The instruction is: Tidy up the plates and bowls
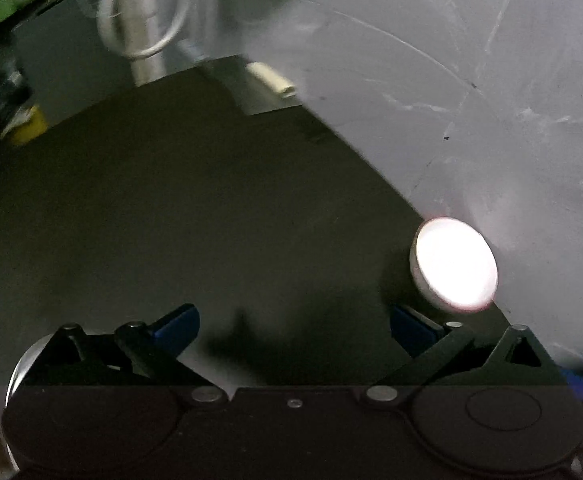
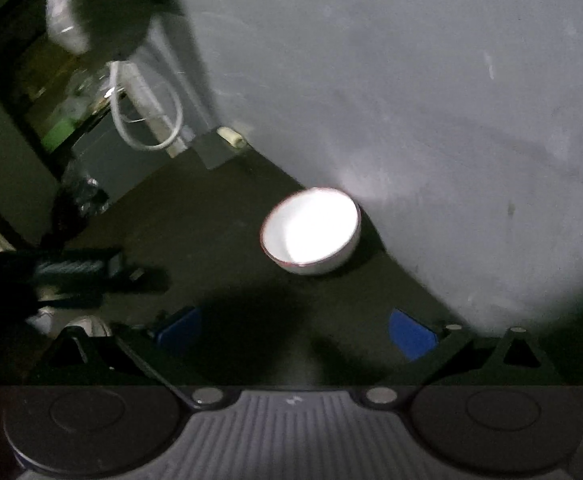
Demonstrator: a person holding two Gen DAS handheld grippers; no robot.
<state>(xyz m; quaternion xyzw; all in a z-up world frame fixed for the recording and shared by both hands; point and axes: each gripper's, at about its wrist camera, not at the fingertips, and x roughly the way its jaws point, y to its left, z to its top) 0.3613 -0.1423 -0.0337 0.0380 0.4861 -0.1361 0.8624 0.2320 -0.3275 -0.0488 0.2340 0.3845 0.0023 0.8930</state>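
- Left wrist view: left gripper (image 1: pixel 293 330) stands wide, blue fingertips (image 1: pixel 177 326) far apart, nothing between them.
- One white bowl (image 1: pixel 453 266) lies ahead and to the right of the left gripper, just beyond its right fingertip; whether they touch cannot be told. Interior overexposed; a thin reddish rim line is faintly visible.
- The bowl sits on the dark counter (image 1: pixel 171 200), right at the foot of the grey wall (image 1: pixel 451 60).
- Far end of the counter: one looped white cable (image 1: pixel 143 28) and one small cream-coloured piece (image 1: pixel 271 80), blurred.
- Right wrist view: right gripper (image 2: pixel 295 334) also wide, blue fingertips (image 2: pixel 411 334) well apart and holding nothing.
- The same bowl (image 2: pixel 311 236) lies ahead of the right gripper, roughly centred between the fingers, well apart from the tips, upright, mouth open to the camera, red-edged rim.
- It rests on the counter (image 2: pixel 211 232) beside the wall (image 2: pixel 411 80).
- Count: bowls 1; plates 0 seen; grippers 2; cable (image 2: pixel 147 116) 1.
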